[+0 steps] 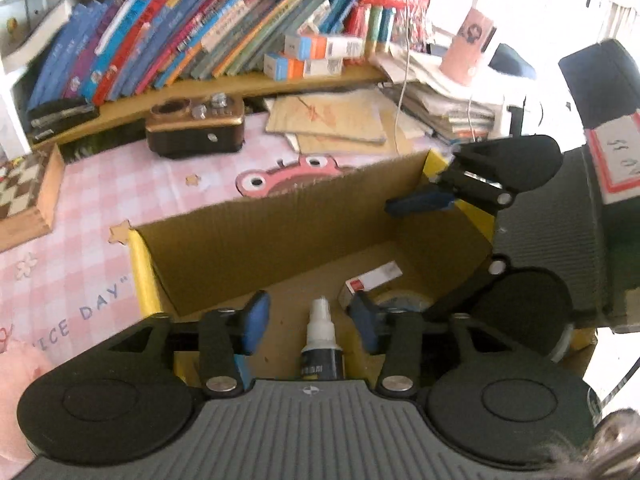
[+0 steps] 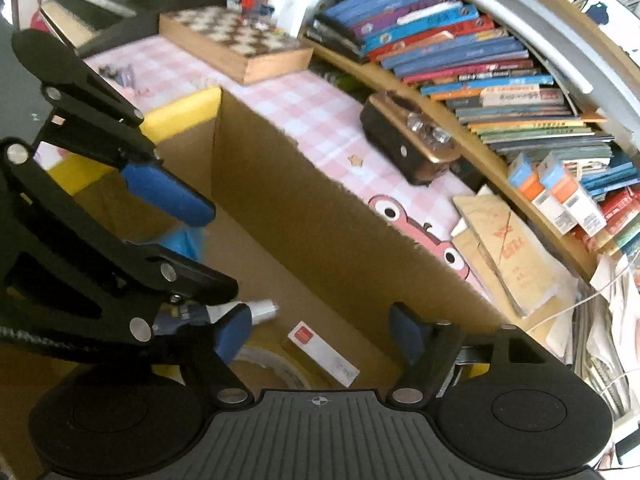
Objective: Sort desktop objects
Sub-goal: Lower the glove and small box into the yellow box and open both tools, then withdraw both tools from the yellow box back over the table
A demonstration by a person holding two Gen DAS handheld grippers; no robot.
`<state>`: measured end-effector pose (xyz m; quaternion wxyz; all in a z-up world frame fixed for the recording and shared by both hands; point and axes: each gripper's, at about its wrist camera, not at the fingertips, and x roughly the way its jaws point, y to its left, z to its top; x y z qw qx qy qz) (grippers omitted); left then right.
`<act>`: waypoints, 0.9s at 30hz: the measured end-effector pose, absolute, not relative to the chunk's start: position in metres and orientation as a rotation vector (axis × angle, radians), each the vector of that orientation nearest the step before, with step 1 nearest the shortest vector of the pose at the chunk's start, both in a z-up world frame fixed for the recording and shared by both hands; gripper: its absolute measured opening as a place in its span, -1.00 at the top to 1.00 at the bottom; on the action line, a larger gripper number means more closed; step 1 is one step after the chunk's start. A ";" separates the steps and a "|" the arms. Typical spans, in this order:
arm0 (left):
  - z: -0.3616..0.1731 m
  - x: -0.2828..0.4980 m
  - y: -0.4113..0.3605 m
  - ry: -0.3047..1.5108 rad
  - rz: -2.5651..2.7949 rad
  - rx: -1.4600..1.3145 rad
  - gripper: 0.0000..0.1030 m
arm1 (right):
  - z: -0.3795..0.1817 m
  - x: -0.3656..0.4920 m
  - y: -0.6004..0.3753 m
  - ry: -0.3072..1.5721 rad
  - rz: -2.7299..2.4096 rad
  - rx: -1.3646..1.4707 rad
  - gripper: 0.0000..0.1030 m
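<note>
An open cardboard box with yellow edges stands on the pink checked cloth. My left gripper hangs over its inside, open. A small spray bottle, white nozzle on a dark body, lies between and below the blue pads, which do not touch it. My right gripper is open too, with nothing between its pads, over the same box. Below it lie a red-and-white carton and a tape roll. The bottle shows under the left gripper's lower arm. One right finger reaches in from the box's far corner.
Beyond the box sit a brown radio-like device, loose tan envelopes and a shelf of leaning books. A wooden chessboard lies at the cloth's far end. Stacked papers and a pink cup crowd the right.
</note>
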<state>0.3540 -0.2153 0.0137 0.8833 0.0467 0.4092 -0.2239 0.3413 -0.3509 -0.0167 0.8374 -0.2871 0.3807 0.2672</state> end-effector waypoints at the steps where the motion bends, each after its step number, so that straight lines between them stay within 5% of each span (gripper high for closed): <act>1: 0.017 0.351 -0.213 0.832 -0.456 0.095 -0.20 | -0.012 0.339 -0.354 0.796 0.557 -0.595 -0.65; 5: 0.034 0.339 -0.201 0.763 -0.440 0.031 -0.68 | 0.007 0.330 -0.366 0.748 0.520 -0.527 -0.70; 11: 0.062 0.312 -0.184 0.654 -0.397 -0.025 -0.93 | 0.038 0.312 -0.389 0.683 0.447 -0.345 -0.81; 27: 0.093 0.229 -0.147 0.486 -0.306 -0.080 -1.00 | 0.064 0.238 -0.420 0.583 0.276 -0.103 -0.91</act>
